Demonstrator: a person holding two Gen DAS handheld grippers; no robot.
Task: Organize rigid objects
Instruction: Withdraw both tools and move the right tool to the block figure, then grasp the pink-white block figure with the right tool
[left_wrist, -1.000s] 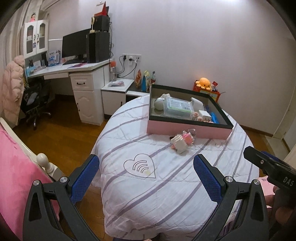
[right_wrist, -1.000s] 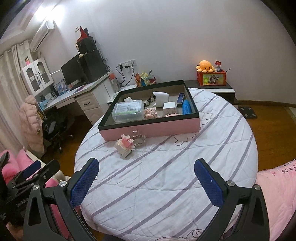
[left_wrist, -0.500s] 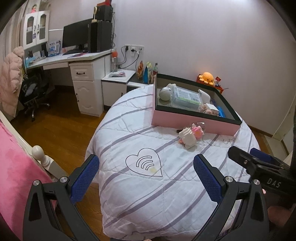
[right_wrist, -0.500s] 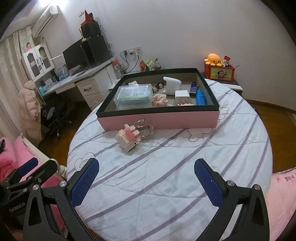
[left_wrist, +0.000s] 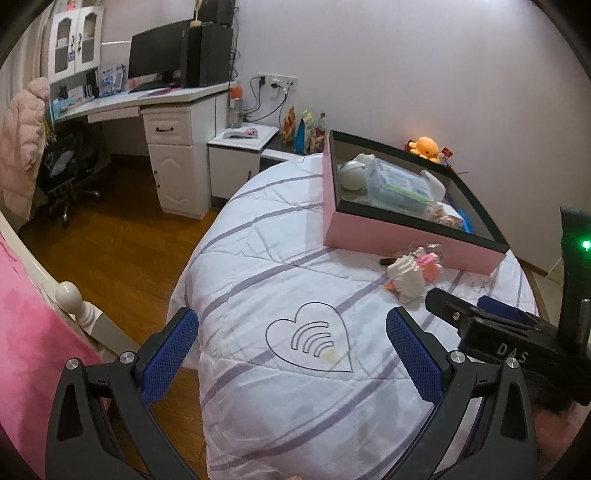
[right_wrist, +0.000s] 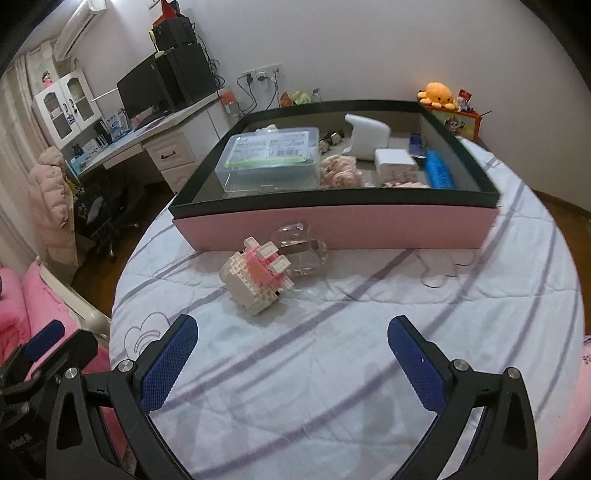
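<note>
A pink-and-white block toy (right_wrist: 256, 278) lies on the round table's white striped cloth (right_wrist: 332, 350), with a clear glass piece (right_wrist: 303, 251) touching it, both just in front of a pink box with a dark rim (right_wrist: 332, 225). The box holds a clear plastic case (right_wrist: 271, 160), a white holder (right_wrist: 365, 140), a blue item (right_wrist: 439, 173) and other small things. My right gripper (right_wrist: 291, 356) is open and empty, a short way before the toy. My left gripper (left_wrist: 291, 354) is open and empty over the heart print (left_wrist: 310, 338), left of the toy (left_wrist: 406, 275).
A desk with monitor and speakers (left_wrist: 166, 70) stands at the back left, with a chair (left_wrist: 66, 166) and wooden floor (left_wrist: 122, 240) beside the table. A pink bed (left_wrist: 33, 350) lies at the left. An orange plush (right_wrist: 439, 94) sits behind the box.
Both grippers have moved forward and closer to the table; the toy and box look larger. The right gripper now reaches further into the left wrist view. Both stay open.
</note>
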